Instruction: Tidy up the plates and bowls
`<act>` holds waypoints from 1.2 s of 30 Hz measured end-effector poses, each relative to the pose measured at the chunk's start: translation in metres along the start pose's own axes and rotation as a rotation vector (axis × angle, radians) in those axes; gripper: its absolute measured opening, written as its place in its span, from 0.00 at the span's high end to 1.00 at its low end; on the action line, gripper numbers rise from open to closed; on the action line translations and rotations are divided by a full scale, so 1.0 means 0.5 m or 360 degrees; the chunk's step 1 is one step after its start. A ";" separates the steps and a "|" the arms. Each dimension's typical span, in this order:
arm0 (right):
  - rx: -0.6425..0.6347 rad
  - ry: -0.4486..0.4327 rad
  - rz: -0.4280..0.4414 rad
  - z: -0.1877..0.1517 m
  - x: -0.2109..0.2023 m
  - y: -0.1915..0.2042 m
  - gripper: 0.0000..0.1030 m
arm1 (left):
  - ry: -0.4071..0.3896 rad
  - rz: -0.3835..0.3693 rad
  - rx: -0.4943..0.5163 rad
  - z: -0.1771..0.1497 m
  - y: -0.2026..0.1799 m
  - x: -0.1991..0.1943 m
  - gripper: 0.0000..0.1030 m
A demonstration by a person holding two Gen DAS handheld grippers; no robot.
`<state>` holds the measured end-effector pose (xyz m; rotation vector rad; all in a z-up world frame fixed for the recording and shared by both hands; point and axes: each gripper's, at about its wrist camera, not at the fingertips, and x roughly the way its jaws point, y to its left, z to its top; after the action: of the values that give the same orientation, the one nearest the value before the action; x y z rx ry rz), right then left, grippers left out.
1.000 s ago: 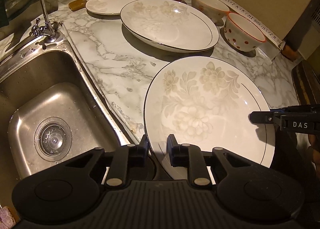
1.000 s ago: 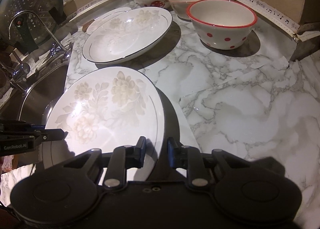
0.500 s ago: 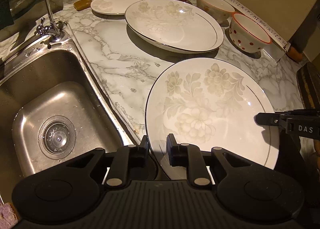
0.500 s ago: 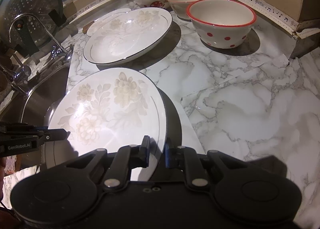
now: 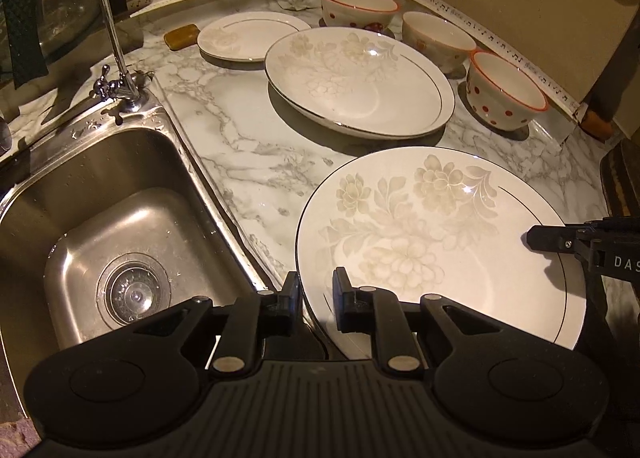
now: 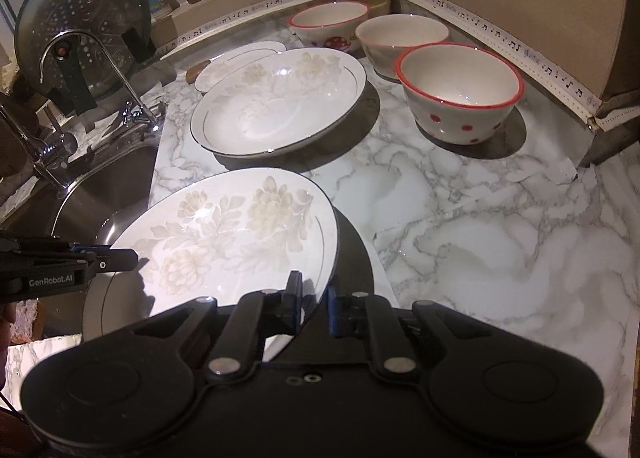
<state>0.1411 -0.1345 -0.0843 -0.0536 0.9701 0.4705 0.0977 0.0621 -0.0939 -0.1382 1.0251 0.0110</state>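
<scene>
Beside the sink (image 5: 92, 218), the floral plate (image 5: 420, 242) hangs over the desk (image 6: 480, 226), each hand-held gripper, left (image 5: 316, 294) and right (image 6: 311, 300), clamped on opposite rims; glazed china, stiff, slippery, breakable.

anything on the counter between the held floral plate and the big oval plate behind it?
Nothing: bare marble countertop separates the held floral plate from the oval plate, clearest in the left wrist view.

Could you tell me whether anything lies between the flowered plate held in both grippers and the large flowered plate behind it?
Nothing visible does. Only bare marble counter separates the held plate, gripped at opposite rims by the left gripper and right gripper, from the large plate. The polka-dot bowl stands off to the right.
</scene>
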 end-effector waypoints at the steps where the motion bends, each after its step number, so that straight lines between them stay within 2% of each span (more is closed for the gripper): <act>1: -0.0007 -0.0011 0.0005 0.002 -0.004 0.002 0.87 | -0.0015 0.0002 0.0005 0.001 0.000 -0.004 0.85; 14: -0.0034 -0.0124 -0.0001 0.064 -0.029 0.007 0.87 | -0.0154 0.0010 0.0006 0.070 0.005 -0.027 0.85; 26: -0.0112 -0.0250 -0.0045 0.184 0.015 0.014 0.87 | -0.0225 0.0064 -0.0024 0.223 0.045 0.026 0.85; 30: -0.0115 -0.0259 -0.0062 0.221 0.044 0.012 0.87 | -0.0247 0.0100 -0.0011 0.264 0.050 0.061 0.85; 36: -0.0102 -0.0245 -0.0064 0.253 0.088 0.011 0.87 | -0.0212 0.0141 -0.0022 0.303 0.062 0.114 0.85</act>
<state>0.2584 -0.0821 -0.0465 -0.0933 0.8018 0.4620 0.2540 0.1080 -0.0682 -0.1031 0.8977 0.1064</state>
